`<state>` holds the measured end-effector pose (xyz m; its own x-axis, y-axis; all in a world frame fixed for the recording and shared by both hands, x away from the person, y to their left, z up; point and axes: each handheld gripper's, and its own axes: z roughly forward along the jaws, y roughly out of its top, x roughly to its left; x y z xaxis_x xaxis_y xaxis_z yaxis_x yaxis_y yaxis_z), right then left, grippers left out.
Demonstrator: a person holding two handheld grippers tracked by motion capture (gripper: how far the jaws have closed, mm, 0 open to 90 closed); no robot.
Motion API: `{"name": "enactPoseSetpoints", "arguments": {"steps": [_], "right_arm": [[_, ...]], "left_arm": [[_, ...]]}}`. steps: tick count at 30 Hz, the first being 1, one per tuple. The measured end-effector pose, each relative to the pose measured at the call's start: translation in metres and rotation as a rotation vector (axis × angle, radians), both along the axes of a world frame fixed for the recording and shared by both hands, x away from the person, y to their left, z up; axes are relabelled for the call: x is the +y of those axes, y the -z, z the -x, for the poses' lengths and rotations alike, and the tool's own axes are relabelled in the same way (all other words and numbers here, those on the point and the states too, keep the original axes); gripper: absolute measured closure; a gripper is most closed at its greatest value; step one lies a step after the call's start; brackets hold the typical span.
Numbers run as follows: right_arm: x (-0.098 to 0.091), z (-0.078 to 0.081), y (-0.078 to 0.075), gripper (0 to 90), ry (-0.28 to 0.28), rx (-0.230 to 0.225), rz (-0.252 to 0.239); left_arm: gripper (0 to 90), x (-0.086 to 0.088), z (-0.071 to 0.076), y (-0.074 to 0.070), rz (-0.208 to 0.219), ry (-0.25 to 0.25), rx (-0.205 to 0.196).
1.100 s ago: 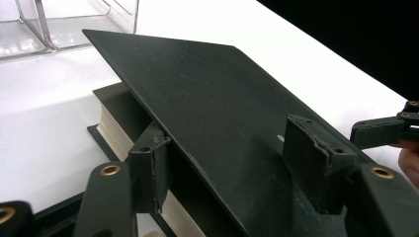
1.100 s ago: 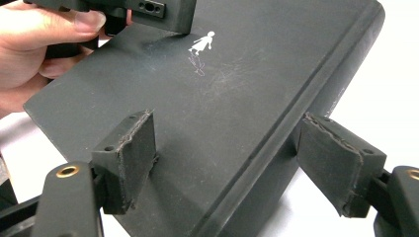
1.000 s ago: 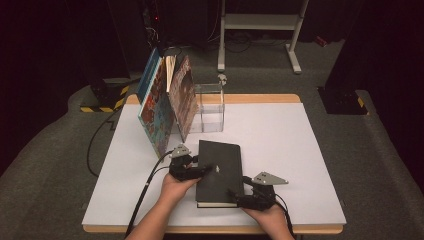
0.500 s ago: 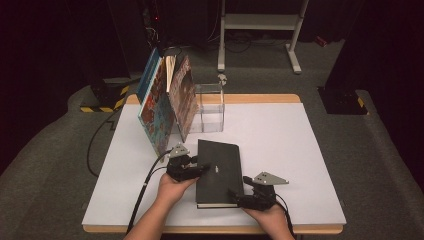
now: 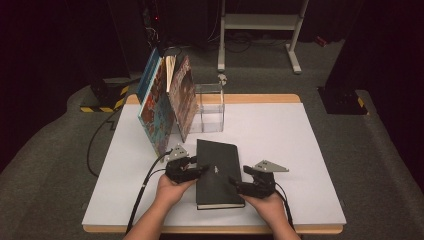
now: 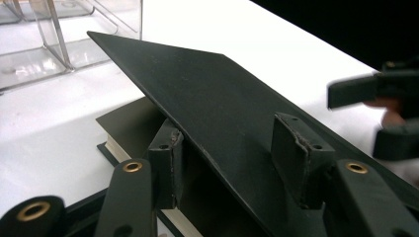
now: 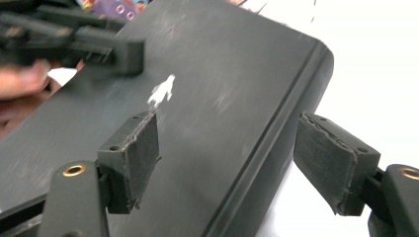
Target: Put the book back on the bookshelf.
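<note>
High view: I see the table (image 5: 280, 130) lit bright from overhead, room around it near black, so contrast is harsh. Pic is soft and grainy, low res; fine detail on the book (image 5: 218, 172) is lost, it reads as a flat dark slab. Shadows under my hands are short and faint.

Left gripper view: white surface blows out top and left, glare on the clear stand (image 6: 54, 34). Cover is sharp mid-frame; near jaws slightly soft, the other gripper (image 6: 380, 106) at the right edge is blurred.

Right gripper view: motion blur across the book's top, streaky sheen on it; far gripper (image 7: 74, 42) smeared, bg washed out white.
</note>
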<state>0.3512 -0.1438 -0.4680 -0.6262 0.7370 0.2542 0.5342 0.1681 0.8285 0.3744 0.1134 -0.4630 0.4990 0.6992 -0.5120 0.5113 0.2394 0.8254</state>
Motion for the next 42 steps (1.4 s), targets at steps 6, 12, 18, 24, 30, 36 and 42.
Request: {"name": "enactPoseSetpoints", "arguments": {"steps": [6,12,18,24,30,36,42], "right_arm": [[0.003,-0.016,-0.007,25.0,0.027,-0.012,-0.002],[0.0,-0.012,0.007,25.3,0.022,-0.002,0.014],[-0.002,-0.01,0.012,25.0,0.018,0.02,0.003],[-0.005,-0.01,0.012,24.7,0.019,0.027,-0.015],[-0.006,-0.009,0.013,24.7,0.022,0.024,-0.01],[-0.007,-0.008,0.014,24.8,0.018,0.028,-0.004],[-0.007,-0.008,0.015,24.9,0.018,0.025,-0.004]], "left_arm": [[49.8,0.0,0.003,-0.002,-0.004,0.004,-0.03],[49.4,-0.001,0.002,-0.004,0.009,-0.011,-0.003],[53.4,-0.006,0.007,-0.013,-0.006,0.01,-0.064],[55.0,-0.009,0.006,-0.019,-0.029,0.015,-0.062],[53.5,-0.006,0.004,-0.018,-0.02,0.017,-0.029],[50.8,-0.004,0.003,-0.013,0.0,-0.003,-0.011],[50.4,-0.002,0.002,-0.011,0.01,0.001,-0.007]]}}
